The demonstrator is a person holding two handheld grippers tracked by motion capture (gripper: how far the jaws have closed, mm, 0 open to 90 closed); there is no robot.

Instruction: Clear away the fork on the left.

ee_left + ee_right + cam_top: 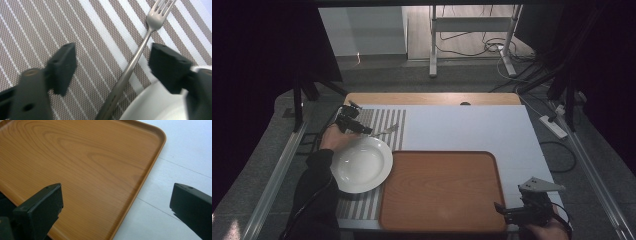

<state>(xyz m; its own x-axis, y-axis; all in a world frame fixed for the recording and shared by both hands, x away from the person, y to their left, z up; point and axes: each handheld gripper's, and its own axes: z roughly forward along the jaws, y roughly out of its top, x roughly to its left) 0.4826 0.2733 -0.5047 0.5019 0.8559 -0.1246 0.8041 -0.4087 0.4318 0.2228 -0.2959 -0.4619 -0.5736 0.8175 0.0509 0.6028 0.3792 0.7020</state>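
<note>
Left gripper (368,131) sits at the far left of the table (462,127), over the striped placemat (388,122). The high view gives placing only: its jaws reach toward a fork (388,130) lying just beyond the far rim of the white plate (360,164).

The left gripper view adds the detail: jaws spread wide, the fork handle running between them without touching either, tines pointing away, plate rim under the right-hand jaw.

The wooden tray (443,190) lies just right of the plate, along the near edge; the plate rim looks to overlap its left edge.

Right gripper (501,210) is at the tray's near right corner. Its own view shows jaws spread wide, one over the tray, one over the white surface, holding nothing.
</note>
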